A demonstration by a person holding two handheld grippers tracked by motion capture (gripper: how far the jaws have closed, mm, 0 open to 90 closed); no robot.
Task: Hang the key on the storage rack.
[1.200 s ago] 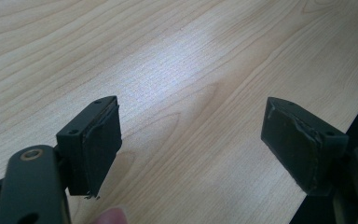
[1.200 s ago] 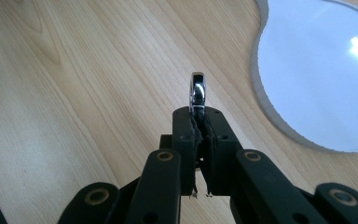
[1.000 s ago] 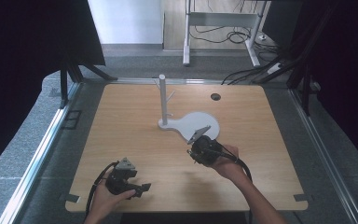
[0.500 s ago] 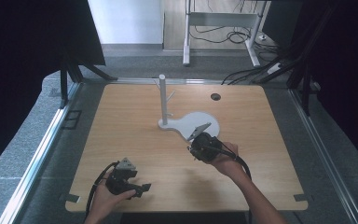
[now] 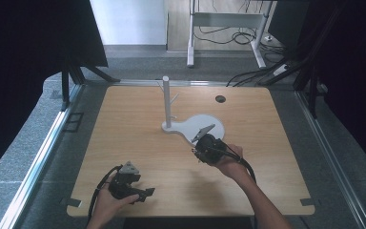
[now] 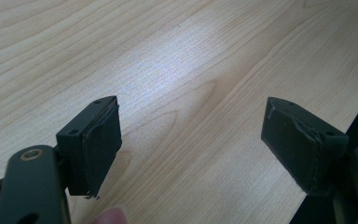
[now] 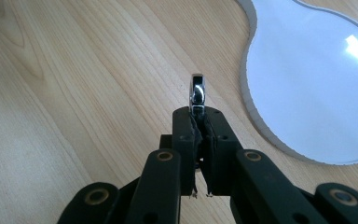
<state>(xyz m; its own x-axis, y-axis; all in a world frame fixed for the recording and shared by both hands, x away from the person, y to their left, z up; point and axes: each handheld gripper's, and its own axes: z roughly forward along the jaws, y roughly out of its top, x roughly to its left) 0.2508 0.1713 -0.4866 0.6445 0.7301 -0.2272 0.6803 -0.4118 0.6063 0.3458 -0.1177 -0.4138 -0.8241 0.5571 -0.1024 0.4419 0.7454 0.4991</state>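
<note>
The right tool (image 7: 198, 122) pinches a thin shiny metal ring (image 7: 196, 94) by its edge; it could slip out. The left tool (image 6: 193, 140) gapes empty.

One light wooden table (image 5: 138, 143) stood in the scene. On it was one white stand, counted as one flat rounded white base plate (image 5: 205, 125) and one upright white post (image 5: 167, 102), and that post carried what looked like two thin white pegs, though they were too small to count with certainty. There was one small dark round hole (image 5: 220, 99) in the tabletop. Two black two-jaw grippers were present, one left gripper (image 6: 191, 140) and one right gripper (image 7: 199, 122), each with two jaws. One small shiny chrome metal piece (image 7: 196, 93) was counted. Two hands of one person showed.
</note>
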